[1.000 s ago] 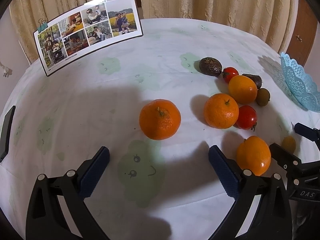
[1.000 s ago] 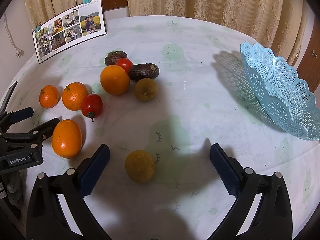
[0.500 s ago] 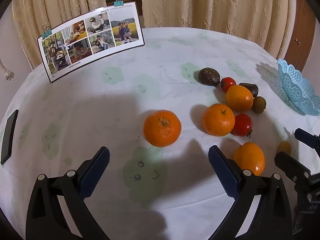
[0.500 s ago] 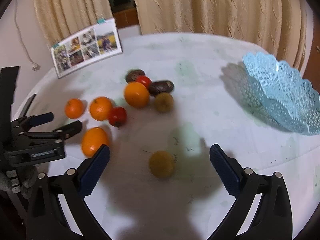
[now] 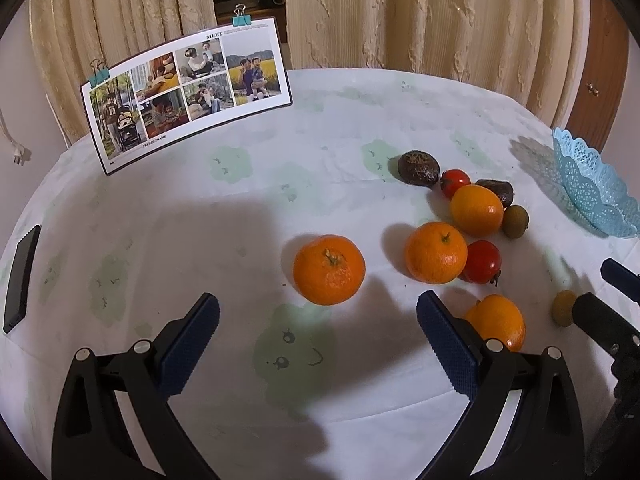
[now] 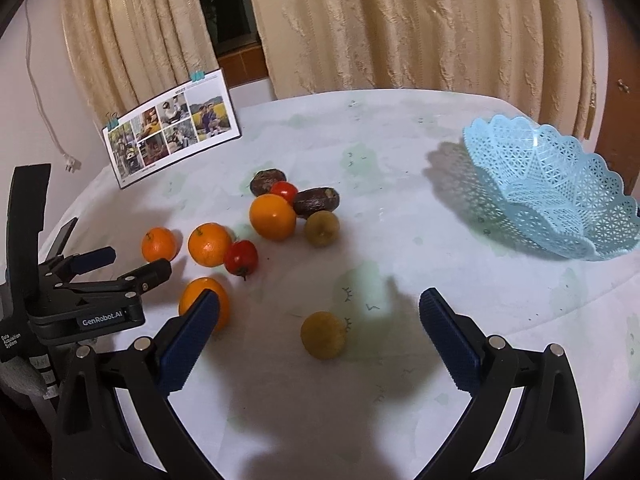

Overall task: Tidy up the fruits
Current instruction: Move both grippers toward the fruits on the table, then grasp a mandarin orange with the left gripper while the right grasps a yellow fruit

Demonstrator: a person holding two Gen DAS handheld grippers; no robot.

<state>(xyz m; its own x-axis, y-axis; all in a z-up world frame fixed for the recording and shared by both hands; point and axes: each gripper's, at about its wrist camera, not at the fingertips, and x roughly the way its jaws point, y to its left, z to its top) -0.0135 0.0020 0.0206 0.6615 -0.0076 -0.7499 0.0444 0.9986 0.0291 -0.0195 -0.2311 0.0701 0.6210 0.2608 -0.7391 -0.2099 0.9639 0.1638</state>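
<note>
Change since one second ago: both wrist cameras have risen and drawn back. In both views the fruits appear smaller and farther off, and more curtain shows above the table edge. No fruit has shifted, and none has been picked up. Judgement: the task has not begun in effect; this reads as a survey or repositioning, not a grasp.

Gripper state: the left gripper (image 5: 318, 340) has its blue-padded fingers spread wide apart, holding nothing. The right gripper (image 6: 320, 336) is likewise spread wide and empty.

Task items, left wrist view:
- Round orange mandarin with a green stem (image 5: 329, 269), at 12 o'clock just ahead of the left gripper, standing alone.
- Second stemmed mandarin (image 5: 436, 252), at 1 o'clock, touching a glossy red tomato (image 5: 483, 261).
- Smooth oval orange (image 5: 496, 321), at 3 o'clock, partly hidden behind the right-hand finger.

Right wrist view:
- Small dull yellow-brown round fruit (image 6: 323, 335), at 12 o'clock between the open fingers of the right gripper, apart from the others.
- Cluster at 11 o'clock: a large smooth orange (image 6: 273, 216), two dark wrinkled brown fruits, a second tomato and a second yellow-brown fruit, packed together.
- Light blue lattice plastic basket (image 6: 552, 184), at 2 o'clock, empty, well apart from all fruit.

Judgement: the basket is the likely destination.
</note>
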